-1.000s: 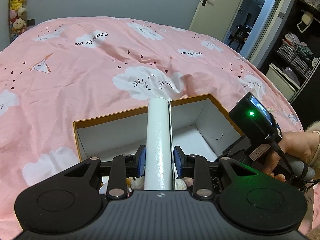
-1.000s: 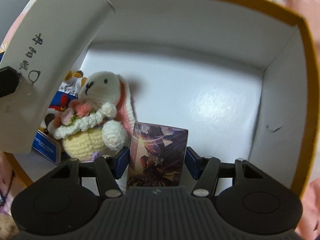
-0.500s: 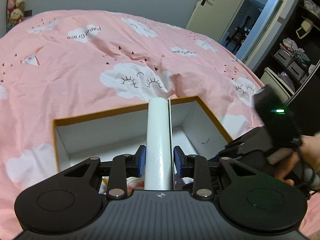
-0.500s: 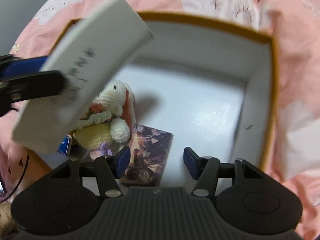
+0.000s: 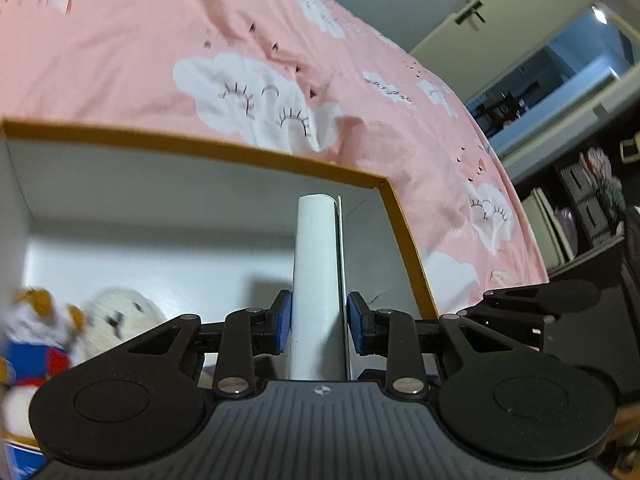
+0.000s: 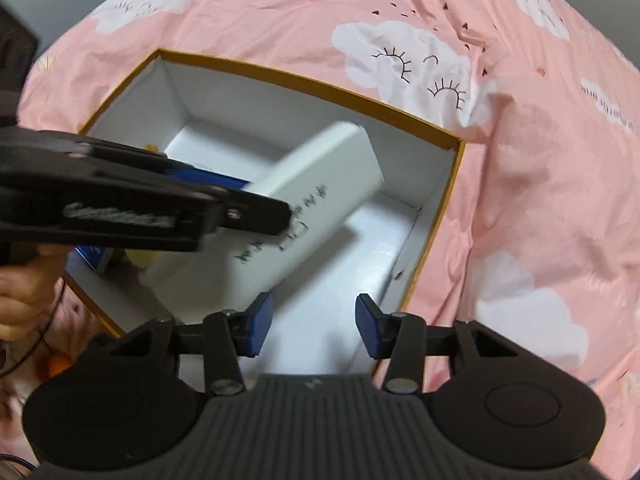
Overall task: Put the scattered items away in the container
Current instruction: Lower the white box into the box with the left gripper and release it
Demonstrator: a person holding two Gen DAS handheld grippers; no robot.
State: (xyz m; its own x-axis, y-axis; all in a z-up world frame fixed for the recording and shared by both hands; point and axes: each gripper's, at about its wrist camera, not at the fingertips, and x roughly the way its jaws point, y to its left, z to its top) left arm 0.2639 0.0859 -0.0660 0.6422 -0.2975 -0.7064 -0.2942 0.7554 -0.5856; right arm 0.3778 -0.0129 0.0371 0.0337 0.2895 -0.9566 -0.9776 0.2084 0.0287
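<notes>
The white packet (image 5: 318,280) is clamped by its narrow sides in the left tongs (image 5: 319,322), slanting down inside the open box (image 6: 450,184) above its white floor. Plush toys (image 5: 100,320) already lie in the near corner. The right tongs (image 6: 311,326) hang over the box with nothing between them, their jaws closing. Let go this high and tilted, the packet could tip onto the toys or catch the box wall. The box sits on a bed (image 6: 540,200) with pink cloud-print bedding; beyond are a doorway (image 5: 560,60) and shelves (image 5: 592,200).
</notes>
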